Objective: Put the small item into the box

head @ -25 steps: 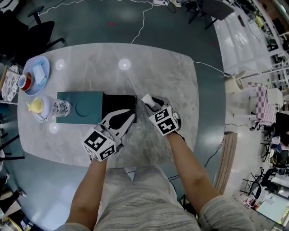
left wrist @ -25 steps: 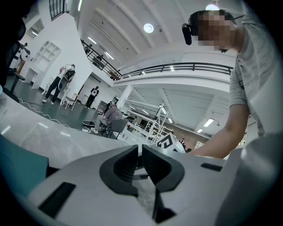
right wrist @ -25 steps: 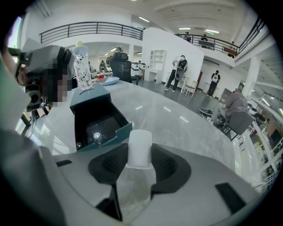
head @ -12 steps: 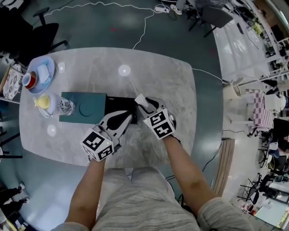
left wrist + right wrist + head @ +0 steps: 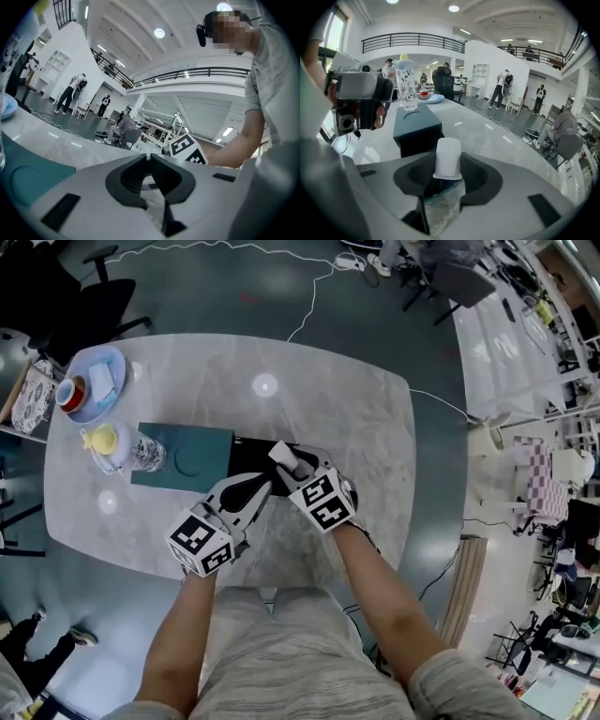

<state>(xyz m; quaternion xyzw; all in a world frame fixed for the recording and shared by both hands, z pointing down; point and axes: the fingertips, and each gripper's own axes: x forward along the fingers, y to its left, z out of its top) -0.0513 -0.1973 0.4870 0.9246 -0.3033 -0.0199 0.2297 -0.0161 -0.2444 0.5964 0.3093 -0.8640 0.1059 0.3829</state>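
The right gripper view shows what the head view only hints at: the small item (image 5: 448, 157), a clear little container with a white cap, is clamped between the jaws of the right gripper (image 5: 448, 165), its cap standing out past their tips. Ahead of those tips lies the box (image 5: 415, 123), teal on top and black at the end facing the jaws. Beyond it stand a patterned bottle (image 5: 407, 82) and a blue plate (image 5: 433, 98).

The left gripper view shows the jaws of the left gripper (image 5: 147, 157) together at their tips with nothing between them. The right gripper's marker cube (image 5: 187, 150) sits just beyond them and the teal of the box (image 5: 28, 173) is low to their left.

Only the head view shows both at once. The left gripper (image 5: 262, 488) and right gripper (image 5: 295, 465) lie close side by side at the black end of the box (image 5: 183, 457). The small item (image 5: 284, 456) appears to hang over that black end, though the height above it is hard to judge.
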